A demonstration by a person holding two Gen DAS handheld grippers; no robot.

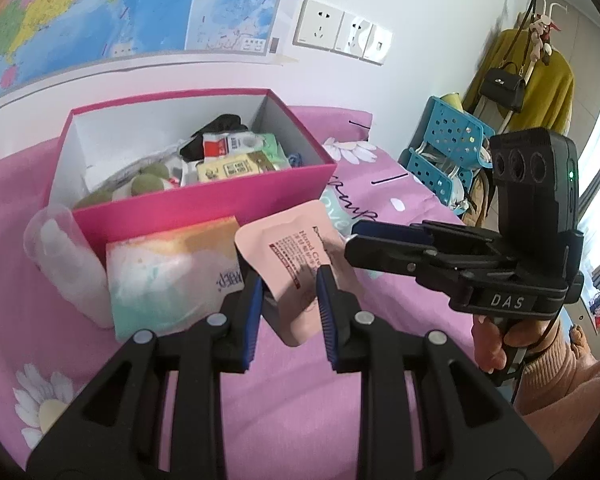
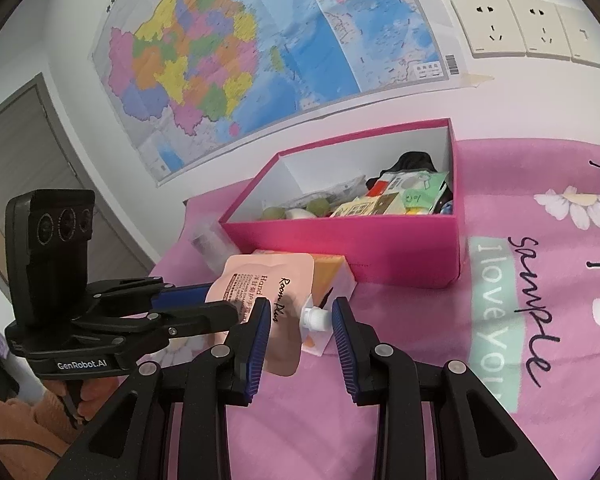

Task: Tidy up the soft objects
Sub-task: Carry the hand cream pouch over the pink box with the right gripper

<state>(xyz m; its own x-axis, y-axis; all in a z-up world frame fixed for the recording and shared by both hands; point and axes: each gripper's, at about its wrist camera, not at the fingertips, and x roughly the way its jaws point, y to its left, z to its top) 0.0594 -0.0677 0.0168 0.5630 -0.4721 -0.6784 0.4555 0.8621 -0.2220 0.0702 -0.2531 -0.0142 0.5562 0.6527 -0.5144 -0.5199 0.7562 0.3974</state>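
A pink hand cream pouch [image 1: 300, 268] with a white spout [image 2: 315, 319] stands upright off the pink bedsheet, between both grippers. In the left wrist view my left gripper [image 1: 288, 316] has its blue pads either side of the pouch with a gap showing. My right gripper [image 1: 360, 236] comes in from the right, its jaws around the pouch's edge. In the right wrist view the right gripper [image 2: 300, 344] is open around the spout, and the left gripper [image 2: 204, 304] holds the pouch's far edge. An open pink box [image 1: 204, 204] holding soft packets stands behind.
A tissue pack [image 1: 168, 276] and a clear plastic bag [image 1: 64, 264] lie against the box front. A blue perforated basket [image 1: 448, 148] stands off the bed at right. A map [image 2: 260, 60] and sockets [image 2: 520, 28] hang on the wall behind.
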